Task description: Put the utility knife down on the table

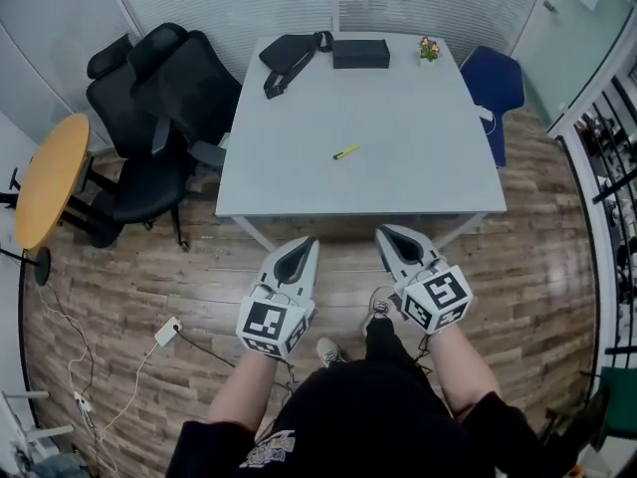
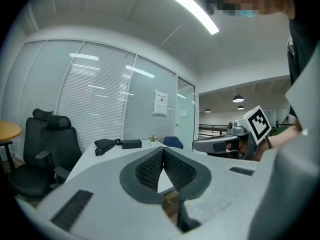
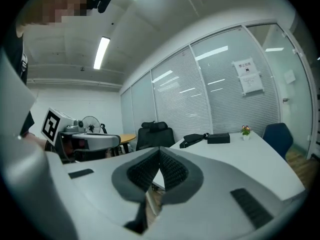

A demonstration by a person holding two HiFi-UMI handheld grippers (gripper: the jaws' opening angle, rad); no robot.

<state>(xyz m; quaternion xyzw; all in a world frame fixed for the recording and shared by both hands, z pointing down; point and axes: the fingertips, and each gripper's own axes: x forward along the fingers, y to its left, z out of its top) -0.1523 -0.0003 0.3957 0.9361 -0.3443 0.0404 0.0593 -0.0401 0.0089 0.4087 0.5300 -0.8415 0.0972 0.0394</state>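
Utility knife (image 1: 345, 152), yellow, lay flat near the middle of the white table (image 1: 418, 167), touched by nothing; the left gripper (image 1: 302, 249) and right gripper (image 1: 390, 239) hung side by side over the wooden floor (image 1: 149, 277), at six o'clock from the knife, each with jaws pressed together on nothing; along the far edge sat a black bag (image 1: 289, 58) at eleven o'clock from the knife, a black box (image 1: 360, 54) at twelve, a small potted plant (image 1: 429, 50) at one.
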